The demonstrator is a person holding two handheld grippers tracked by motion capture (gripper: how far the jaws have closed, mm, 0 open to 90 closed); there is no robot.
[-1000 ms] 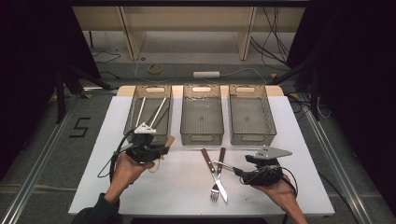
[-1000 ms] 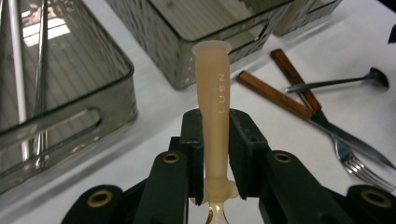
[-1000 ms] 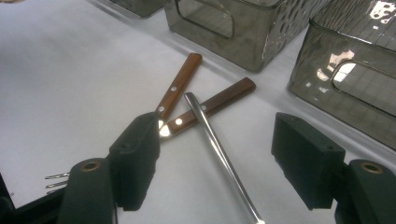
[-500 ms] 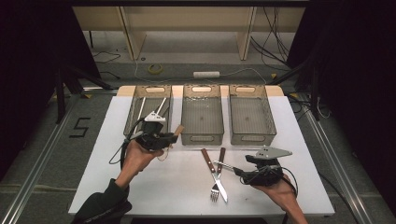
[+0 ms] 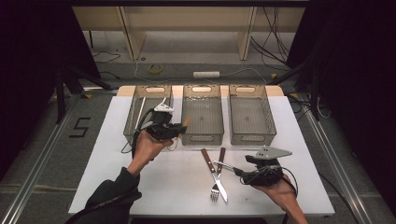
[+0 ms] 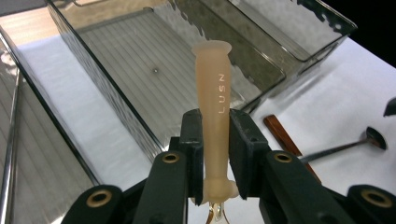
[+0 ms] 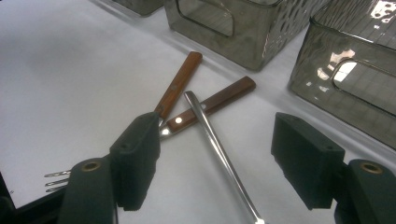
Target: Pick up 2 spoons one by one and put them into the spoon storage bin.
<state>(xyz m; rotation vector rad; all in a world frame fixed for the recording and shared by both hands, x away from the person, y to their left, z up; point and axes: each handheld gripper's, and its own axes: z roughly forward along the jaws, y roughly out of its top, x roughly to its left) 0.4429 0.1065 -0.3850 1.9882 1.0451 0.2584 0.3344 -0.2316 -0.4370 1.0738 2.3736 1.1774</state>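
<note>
My left gripper [image 5: 179, 126] is shut on a beige-handled utensil [image 6: 215, 93] marked "LUSN". It holds the utensil in the air by the front left corner of the middle bin [image 5: 201, 114], handle end [image 5: 187, 122] pointing right; the working end is hidden under the jaws. On the table lie a wooden-handled knife [image 7: 180, 84], a wooden-handled fork [image 7: 219, 100] crossed with it, and a steel spoon [image 7: 210, 130]. My right gripper [image 7: 222, 163] is open just above the table, its jaws on either side of the spoon's stem, and in the high view the right gripper [image 5: 239, 171] sits right of the cutlery.
Three smoky clear bins stand in a row at the back: the left bin [image 5: 135, 122] holds long steel utensils [image 5: 140, 108], and the right bin [image 5: 250, 135] looks bare. Cables trail on the floor behind the table. White table surface [image 5: 177, 186] lies between my hands.
My left gripper has risen from the table in front of the left bin and moved right and back toward the middle bin, carrying the beige-handled utensil. The right gripper has stayed put.
</note>
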